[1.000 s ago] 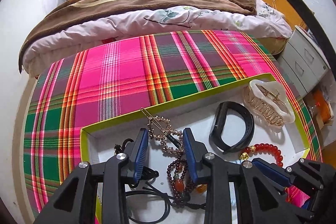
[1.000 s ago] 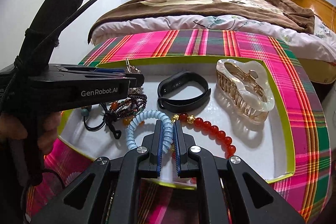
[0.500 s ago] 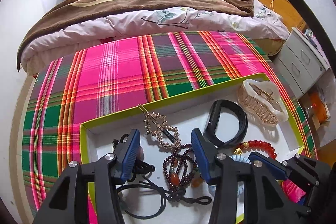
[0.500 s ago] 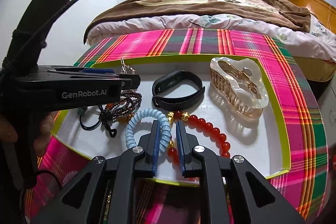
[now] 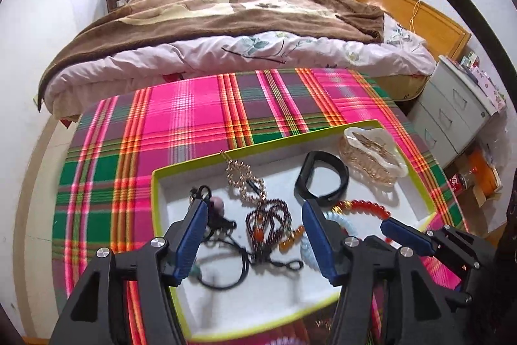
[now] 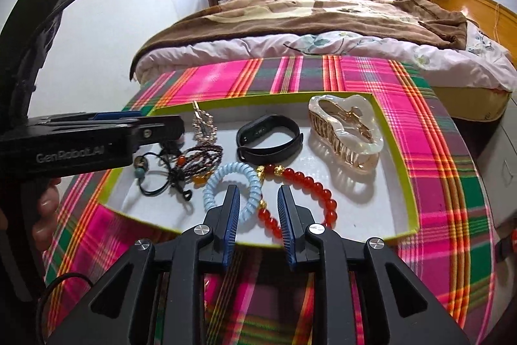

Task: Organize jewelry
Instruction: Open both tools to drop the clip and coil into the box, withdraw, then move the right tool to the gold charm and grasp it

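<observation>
A shallow box with a lime-green rim (image 5: 265, 147) (image 6: 400, 170) holds a gold hairpin (image 5: 244, 181), a dark bead bracelet (image 5: 268, 219), a black beaded cord (image 6: 152, 173), a black wristband (image 6: 269, 136), a pearly claw clip (image 6: 344, 131), a red bead bracelet (image 6: 310, 183) and a light blue spiral hair tie (image 6: 231, 183). My left gripper (image 5: 254, 206) hovers over the dark bead bracelet, its jaws opening and touching nothing. The right gripper (image 6: 257, 189) hangs over the box's near edge, jaws opening, with the hair tie and red bracelet lying loose below the gap.
The box sits on a table under a pink and green plaid cloth (image 5: 194, 125). A bed with a brown blanket (image 5: 226, 21) runs along the far side. White drawers (image 5: 452, 109) stand at the right. A hand (image 6: 45, 206) holds the left gripper's handle.
Both grippers' jaws have spread apart, and both have drawn back and up from the box. The right jaws, shut at the blue hair tie a second ago, now stand apart.
</observation>
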Available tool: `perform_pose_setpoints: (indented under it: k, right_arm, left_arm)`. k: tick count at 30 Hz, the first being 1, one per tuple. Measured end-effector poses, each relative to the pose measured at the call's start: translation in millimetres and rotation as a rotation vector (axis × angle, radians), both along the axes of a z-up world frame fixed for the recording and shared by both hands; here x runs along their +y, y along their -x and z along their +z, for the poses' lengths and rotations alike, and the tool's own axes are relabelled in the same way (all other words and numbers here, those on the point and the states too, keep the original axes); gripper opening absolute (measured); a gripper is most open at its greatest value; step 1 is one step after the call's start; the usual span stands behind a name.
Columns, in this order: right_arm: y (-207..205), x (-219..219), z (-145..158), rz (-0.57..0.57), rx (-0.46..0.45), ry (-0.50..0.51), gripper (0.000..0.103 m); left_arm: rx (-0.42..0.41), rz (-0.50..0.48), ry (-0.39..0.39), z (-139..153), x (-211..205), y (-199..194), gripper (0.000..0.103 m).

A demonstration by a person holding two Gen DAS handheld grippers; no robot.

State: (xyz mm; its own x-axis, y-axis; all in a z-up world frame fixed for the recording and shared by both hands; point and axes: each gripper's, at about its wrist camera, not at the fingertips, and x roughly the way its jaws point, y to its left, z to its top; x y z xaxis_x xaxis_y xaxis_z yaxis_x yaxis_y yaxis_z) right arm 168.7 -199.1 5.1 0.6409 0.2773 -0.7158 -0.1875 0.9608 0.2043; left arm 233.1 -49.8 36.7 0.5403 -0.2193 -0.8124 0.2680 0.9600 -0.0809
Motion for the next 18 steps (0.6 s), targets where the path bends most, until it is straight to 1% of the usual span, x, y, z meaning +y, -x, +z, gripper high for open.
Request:
perform_pose_setpoints:
  k: [5, 7, 11, 15, 17, 18]
  right_arm:
    - [20, -2, 10, -0.001, -0.027, -0.015, 0.025]
    - [29, -2, 13, 0.003, -0.04, -0.017, 0.025]
    - [47, -2, 19, 0.014, -0.061, -0.018, 0.025]
    - [62, -3, 21, 0.017, -0.072, -0.011, 0.026]
    - [70, -4, 19, 0.017, -0.072, -0.011, 0.029]
    - [73, -5, 18, 0.018, -0.071, -0.012, 0.039]
  left_arm:
    - [-0.036, 0.028, 0.017, 14, 12, 31, 0.065]
    - [-0.046, 0.036, 0.024, 19, 16, 44, 0.065]
    - [-0.07, 0.063, 0.027, 22, 25, 68, 0.065]
    - [-0.076, 0.086, 0.03, 18, 34, 96, 0.067]
    - [-0.08, 0.09, 0.015, 13, 36, 110, 0.067]
    - [-0.083, 0.093, 0.008, 11, 37, 115, 0.067]
